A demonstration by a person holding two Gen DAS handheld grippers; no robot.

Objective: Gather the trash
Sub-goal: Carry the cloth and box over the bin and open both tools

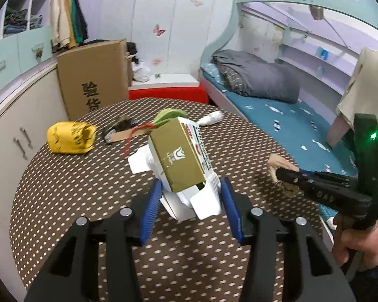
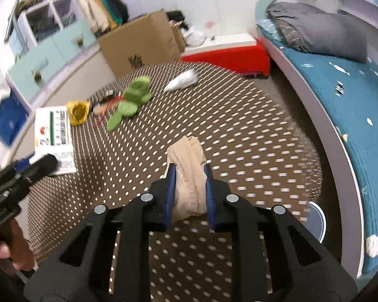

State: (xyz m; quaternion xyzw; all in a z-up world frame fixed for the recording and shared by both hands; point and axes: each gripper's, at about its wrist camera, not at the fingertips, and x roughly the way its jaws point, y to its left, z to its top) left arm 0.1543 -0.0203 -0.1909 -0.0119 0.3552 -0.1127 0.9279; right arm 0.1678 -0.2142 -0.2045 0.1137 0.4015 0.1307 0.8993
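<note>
So the whole thing is set on a round table (image 1: 63, 188) with a brown cloth covered in small white dots, in a pretty cramped bedroom. Behind the table there's a tall brown cardboard box with black characters printed on it (image 1: 93, 78), leaning by a run of pale cabinets with mint-green drawer fronts (image 1: 20, 47), and clothes hang above. A red and white low chest (image 1: 165, 89) sits against the far wall, which has butterfly stickers. On the right is a mint bunk-bed frame with a teal sheet (image 1: 284, 123) and a rumpled grey duvet (image 1: 259, 75).

The left gripper (image 1: 190, 190) has its blue pads roughly half open, clamped on the torn white end of a gold and white cardboard carton (image 1: 181, 156), which sticks up off the cloth. The right gripper (image 2: 189, 176) is squeezed nearly together on a bunched beige piece of cloth (image 2: 187, 173), with the fabric poking out past the pads above the table.

Still lying on the cloth: a crumpled yellow bag with black print (image 1: 70, 138) on the left, a green plush toy with red strings (image 2: 132, 98) mid-table, a dark brush-like item on a bit of cardboard (image 1: 121, 129) just beside it, and a white crumpled wrapper (image 2: 181, 80) near the far edge.
</note>
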